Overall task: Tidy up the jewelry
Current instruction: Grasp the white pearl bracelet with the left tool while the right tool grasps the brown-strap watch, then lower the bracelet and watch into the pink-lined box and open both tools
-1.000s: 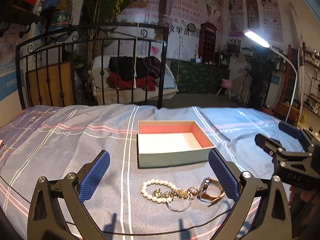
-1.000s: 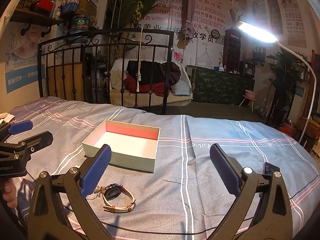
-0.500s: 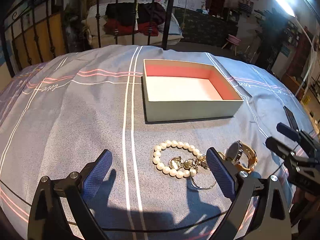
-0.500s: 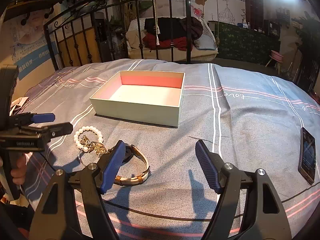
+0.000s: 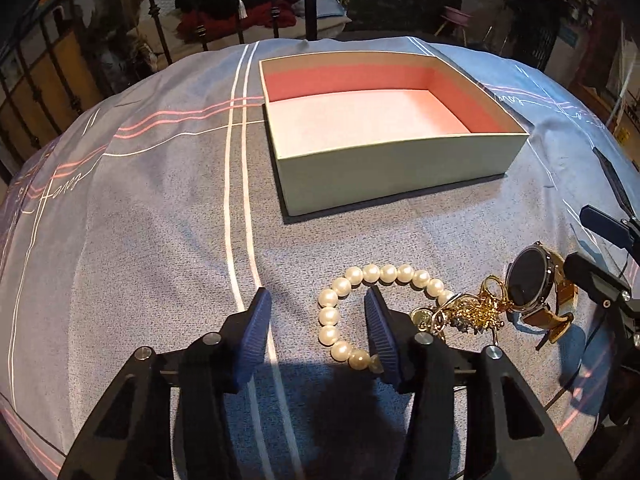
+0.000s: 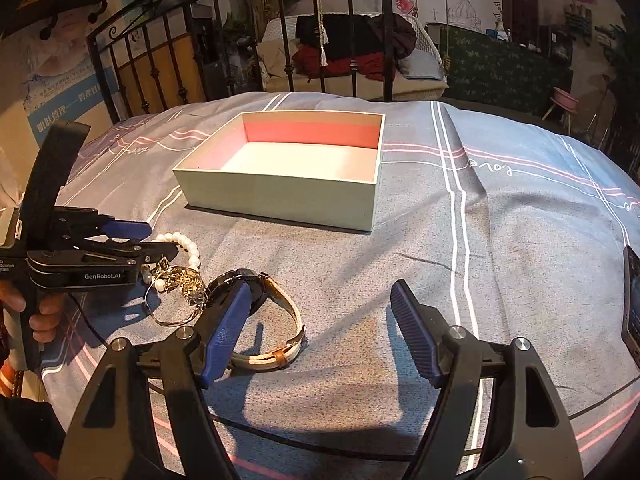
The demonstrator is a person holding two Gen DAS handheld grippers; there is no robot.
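Note:
A pearl bracelet (image 5: 372, 276) lies on the bedspread, tangled with gold chains (image 5: 468, 312) and next to a wristwatch (image 5: 528, 284). My left gripper (image 5: 318, 312) is open and low over the bracelet's left side; its right finger sits inside the pearl loop and its left finger outside. An empty pale green box (image 5: 396, 168) with a pink inside stands beyond. My right gripper (image 6: 318, 308) is open, its left finger over the watch (image 6: 276, 320). The right wrist view also shows the pearls (image 6: 188, 244), the box (image 6: 288, 196) and the left gripper (image 6: 152, 240).
A dark phone (image 6: 632, 304) lies on the bed at the right. A black iron bed rail (image 6: 280, 40) stands behind the box. The bedspread (image 5: 140, 208) is grey-blue with white and pink stripes.
Both grippers have come down and forward toward the jewelry. My left gripper's fingers have narrowed around the left side of the pearl bracelet. My right gripper's left finger now covers the watch.

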